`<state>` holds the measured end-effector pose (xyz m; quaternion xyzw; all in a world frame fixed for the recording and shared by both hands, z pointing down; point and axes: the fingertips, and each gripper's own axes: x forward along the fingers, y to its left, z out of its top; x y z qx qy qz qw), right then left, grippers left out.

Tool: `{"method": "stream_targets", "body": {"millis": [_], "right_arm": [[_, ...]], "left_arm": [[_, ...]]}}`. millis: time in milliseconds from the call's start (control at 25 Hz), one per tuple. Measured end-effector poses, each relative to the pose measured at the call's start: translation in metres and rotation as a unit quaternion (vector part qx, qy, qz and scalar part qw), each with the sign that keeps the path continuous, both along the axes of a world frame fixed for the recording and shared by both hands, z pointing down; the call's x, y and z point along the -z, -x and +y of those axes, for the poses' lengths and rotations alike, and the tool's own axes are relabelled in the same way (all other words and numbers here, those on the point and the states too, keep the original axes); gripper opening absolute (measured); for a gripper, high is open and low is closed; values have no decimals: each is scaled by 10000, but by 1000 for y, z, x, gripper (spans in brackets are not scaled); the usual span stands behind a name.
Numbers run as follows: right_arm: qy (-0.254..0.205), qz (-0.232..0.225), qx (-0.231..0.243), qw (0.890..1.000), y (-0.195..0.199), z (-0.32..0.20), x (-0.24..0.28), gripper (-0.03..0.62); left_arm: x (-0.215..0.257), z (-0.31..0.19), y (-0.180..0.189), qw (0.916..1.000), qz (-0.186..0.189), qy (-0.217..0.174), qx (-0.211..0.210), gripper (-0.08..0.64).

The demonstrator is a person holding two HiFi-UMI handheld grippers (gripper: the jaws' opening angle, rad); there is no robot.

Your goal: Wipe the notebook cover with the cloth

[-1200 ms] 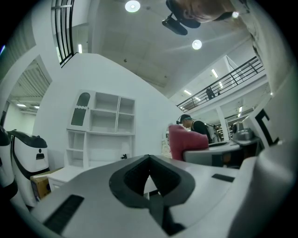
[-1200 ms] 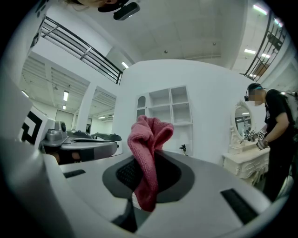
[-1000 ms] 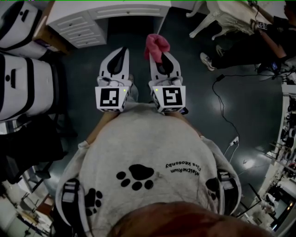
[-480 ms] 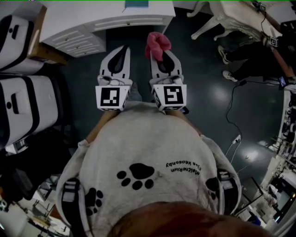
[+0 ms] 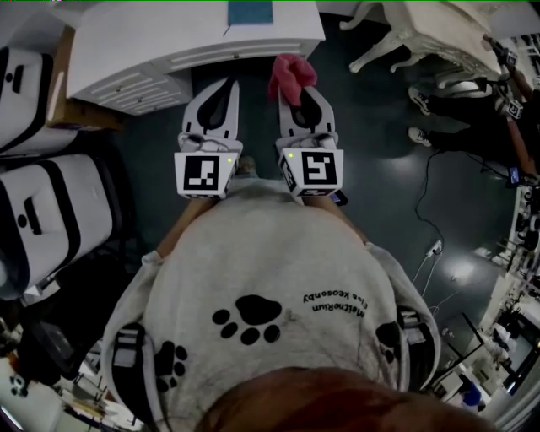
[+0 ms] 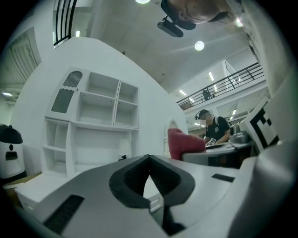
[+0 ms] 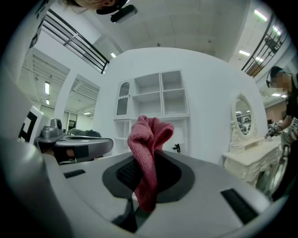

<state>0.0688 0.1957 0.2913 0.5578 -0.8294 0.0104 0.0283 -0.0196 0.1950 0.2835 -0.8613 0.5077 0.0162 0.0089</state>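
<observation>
My right gripper (image 5: 299, 91) is shut on a pink cloth (image 5: 291, 74) that bunches up past its tips; in the right gripper view the cloth (image 7: 148, 148) hangs between the closed jaws of that gripper (image 7: 148, 162). Beside it, my left gripper (image 5: 226, 88) is shut with nothing in it, its jaws meeting at a point (image 6: 149, 160). Both are held at waist height over dark floor, just short of a white desk (image 5: 169, 42). A teal flat thing, likely the notebook (image 5: 251, 12), lies on the desk at the top edge.
The desk has drawers (image 5: 135, 84) at its left. White cases with black trim (image 5: 51, 198) stand on the left. A person (image 5: 481, 93) sits at the upper right near a cream table (image 5: 422, 29). A cable (image 5: 415, 202) runs across the floor.
The desk has slid lower and nearer in the head view, and the teal thing on it has come into sight. Both grippers keep their pose, the cloth still held.
</observation>
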Motion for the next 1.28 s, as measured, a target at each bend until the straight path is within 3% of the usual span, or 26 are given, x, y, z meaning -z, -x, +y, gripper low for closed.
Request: {"method": "stream_targets", "body": {"millis": [800,1280], "right_arm": [[-276,-3,-184,9994,16,-24,18,63],[-421,81,27,9991,14,-82,21,63]], "left_arm": [[1,-22,23,9999,100,-43,-128,12],[1,-77,18,9999,133,-70,38,12]]}}
